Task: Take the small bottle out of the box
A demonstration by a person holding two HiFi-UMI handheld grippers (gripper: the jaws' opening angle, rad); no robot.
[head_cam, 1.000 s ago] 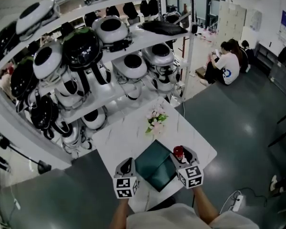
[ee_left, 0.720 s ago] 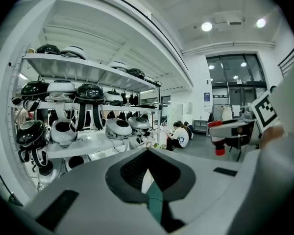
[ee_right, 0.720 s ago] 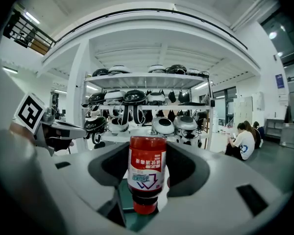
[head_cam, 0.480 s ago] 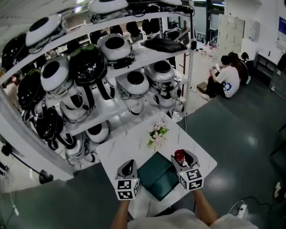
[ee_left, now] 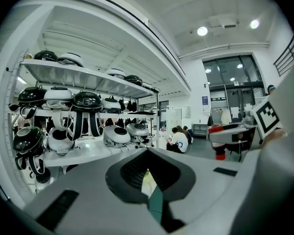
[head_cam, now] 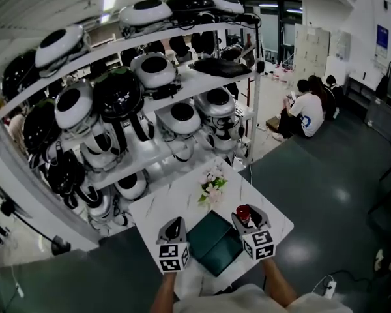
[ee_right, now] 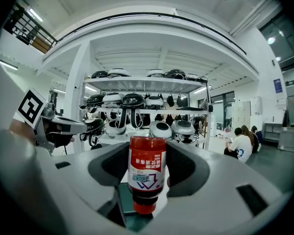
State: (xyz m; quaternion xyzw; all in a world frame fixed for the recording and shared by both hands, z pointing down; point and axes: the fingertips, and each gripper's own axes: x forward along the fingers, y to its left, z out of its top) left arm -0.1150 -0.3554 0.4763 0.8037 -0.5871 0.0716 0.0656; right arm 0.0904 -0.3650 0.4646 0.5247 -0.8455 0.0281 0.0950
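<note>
A small red bottle (ee_right: 147, 173) with a white label hangs cap-down between the jaws of my right gripper (ee_right: 148, 153), which is shut on it. In the head view the bottle (head_cam: 242, 211) is held over the right corner of the dark green box (head_cam: 215, 248), above its rim. My left gripper (head_cam: 174, 225) sits at the box's left edge. In its own view the left gripper (ee_left: 148, 173) has its jaws together, with a thin green edge of the box (ee_left: 155, 204) between them. The bottle (ee_left: 216, 129) also shows at that view's right.
The box lies on a white table (head_cam: 173, 197) with a small bunch of flowers (head_cam: 212, 188) at its far side. Behind stands a white shelf rack (head_cam: 150, 96) full of helmets. Several people sit on the floor (head_cam: 306, 106) at the far right.
The head camera has tilted, so the rack fills more of the view. Both grippers keep their places at the box, and the bottle stays in the right one.
</note>
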